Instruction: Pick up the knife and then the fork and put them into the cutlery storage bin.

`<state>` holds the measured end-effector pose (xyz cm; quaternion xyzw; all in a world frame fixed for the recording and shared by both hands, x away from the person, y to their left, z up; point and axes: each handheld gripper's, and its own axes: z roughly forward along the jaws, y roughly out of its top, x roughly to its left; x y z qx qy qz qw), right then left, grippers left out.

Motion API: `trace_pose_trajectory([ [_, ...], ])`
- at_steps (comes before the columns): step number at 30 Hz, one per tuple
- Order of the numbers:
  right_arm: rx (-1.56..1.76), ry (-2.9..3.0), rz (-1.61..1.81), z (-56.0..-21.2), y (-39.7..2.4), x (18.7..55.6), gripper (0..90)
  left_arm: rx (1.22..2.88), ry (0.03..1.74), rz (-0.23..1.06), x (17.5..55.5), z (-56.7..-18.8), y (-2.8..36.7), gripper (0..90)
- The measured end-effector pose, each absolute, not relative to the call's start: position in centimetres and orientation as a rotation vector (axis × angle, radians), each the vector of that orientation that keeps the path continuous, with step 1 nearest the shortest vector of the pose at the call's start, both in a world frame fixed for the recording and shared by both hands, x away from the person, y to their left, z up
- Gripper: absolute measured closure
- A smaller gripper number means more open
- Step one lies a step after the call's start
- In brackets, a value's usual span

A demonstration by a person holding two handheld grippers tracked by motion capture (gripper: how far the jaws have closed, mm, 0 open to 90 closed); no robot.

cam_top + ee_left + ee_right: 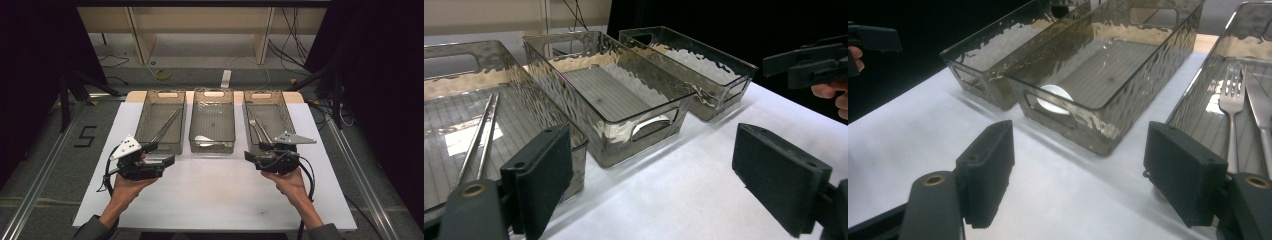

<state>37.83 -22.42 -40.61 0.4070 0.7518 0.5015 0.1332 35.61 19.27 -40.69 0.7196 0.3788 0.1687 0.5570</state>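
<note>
Your L gripper point(654, 180) & R gripper point(1078, 175): jaws wide, empty.
Tongs point(476, 137) in left bin point(514, 65): arms near-shut, gripping nothing; tips cut off.

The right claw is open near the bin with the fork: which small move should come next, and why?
Probably move the right claw forward over the right bin and lower it toward the fork. Its jaws stand wide apart and hold nothing, and the fork lies flat in that bin just ahead, beside a knife.
</note>
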Motion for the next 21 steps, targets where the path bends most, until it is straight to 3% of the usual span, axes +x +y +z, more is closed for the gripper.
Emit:
trace_pose_trajectory([
  [21,1.151,2.134,1.487,-41.3,-23.3,34.3,24.3,1.719,0.882,0.377,35.6,-40.8,19.0,15.9],
])
